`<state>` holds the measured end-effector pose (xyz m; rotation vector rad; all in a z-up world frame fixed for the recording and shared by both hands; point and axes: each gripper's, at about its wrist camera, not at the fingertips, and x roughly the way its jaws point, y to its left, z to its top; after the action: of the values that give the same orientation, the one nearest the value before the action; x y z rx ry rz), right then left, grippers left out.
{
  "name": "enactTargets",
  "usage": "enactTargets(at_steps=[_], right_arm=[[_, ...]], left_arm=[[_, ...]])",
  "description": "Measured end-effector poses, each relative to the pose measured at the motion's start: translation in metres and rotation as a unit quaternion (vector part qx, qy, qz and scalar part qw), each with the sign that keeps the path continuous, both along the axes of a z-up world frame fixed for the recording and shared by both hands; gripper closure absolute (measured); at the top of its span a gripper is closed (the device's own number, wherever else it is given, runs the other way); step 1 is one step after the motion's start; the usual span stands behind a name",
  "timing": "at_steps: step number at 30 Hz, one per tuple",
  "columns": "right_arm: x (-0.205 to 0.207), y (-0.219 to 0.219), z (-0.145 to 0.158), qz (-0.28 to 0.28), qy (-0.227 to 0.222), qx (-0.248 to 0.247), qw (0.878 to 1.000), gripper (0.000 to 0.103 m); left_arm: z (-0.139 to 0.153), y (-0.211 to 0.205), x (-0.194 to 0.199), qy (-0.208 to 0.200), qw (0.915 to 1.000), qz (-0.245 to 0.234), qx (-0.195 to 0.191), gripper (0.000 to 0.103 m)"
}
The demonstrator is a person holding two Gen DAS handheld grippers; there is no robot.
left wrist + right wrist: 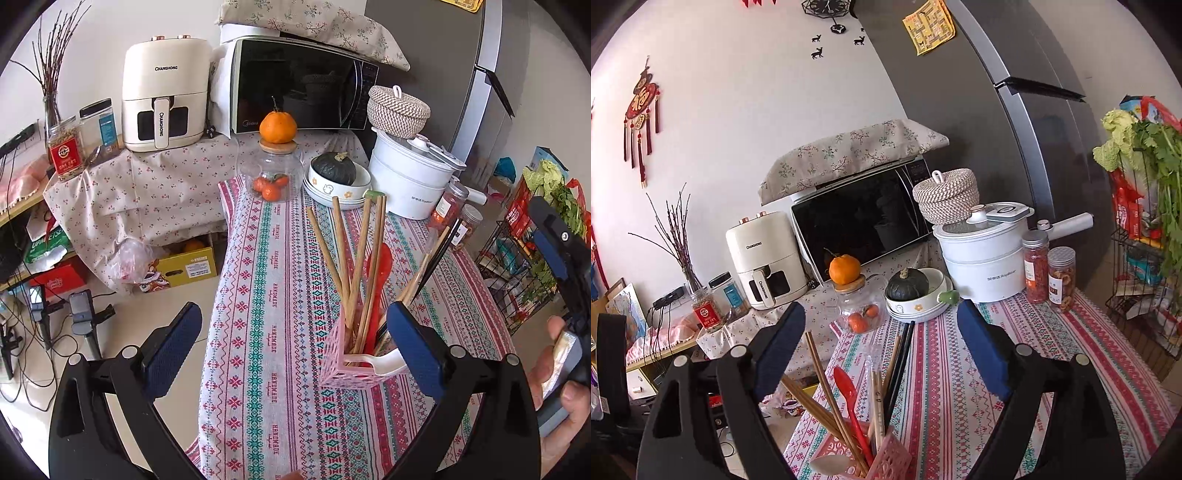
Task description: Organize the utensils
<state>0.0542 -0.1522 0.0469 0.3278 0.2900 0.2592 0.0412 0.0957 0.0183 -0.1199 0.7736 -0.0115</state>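
Low and centre-right in the frame, the light pink holder (349,363) on the bench (280,280) held stiff, slim chopsticks (354,258), probably best pinched mid-shaft, while left gripper (291,347) and right gripper (882,354) gaped empty.

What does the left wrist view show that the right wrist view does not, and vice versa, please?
Only the left wrist view shows the floor beside the table with a yellow cardboard box, and the person's hand on the right hand-held gripper.

Only the right wrist view shows the red wall ornament, the yellow note on the fridge and the two spice jars in full.

Both show the pink utensil holder with wooden chopsticks and a red spoon, the microwave, the air fryer, the white pot, and open hand-held grippers.
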Motion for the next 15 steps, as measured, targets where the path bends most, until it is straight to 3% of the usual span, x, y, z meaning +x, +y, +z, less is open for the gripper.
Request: enactTargets(at_steps=[1,7,15], right_arm=[[-0.004,-0.006,0.008,-0.007,0.014,-0.009,1.000,0.006],[-0.044,-0.039,0.038,-0.028,0.070,-0.090,0.993,0.006],[-0.090,-0.070,0.024,-0.028,0.129,-0.114,0.985,0.006]], left_arm=[[0.002,-0.004,-0.003,0.005,0.9999,0.007,0.007,0.007],[0.015,-0.034,-0.034,0.008,0.9990,0.013,0.042,0.007],[0.039,-0.069,-0.083,-0.035,0.9973,0.015,0.062,0.007]])
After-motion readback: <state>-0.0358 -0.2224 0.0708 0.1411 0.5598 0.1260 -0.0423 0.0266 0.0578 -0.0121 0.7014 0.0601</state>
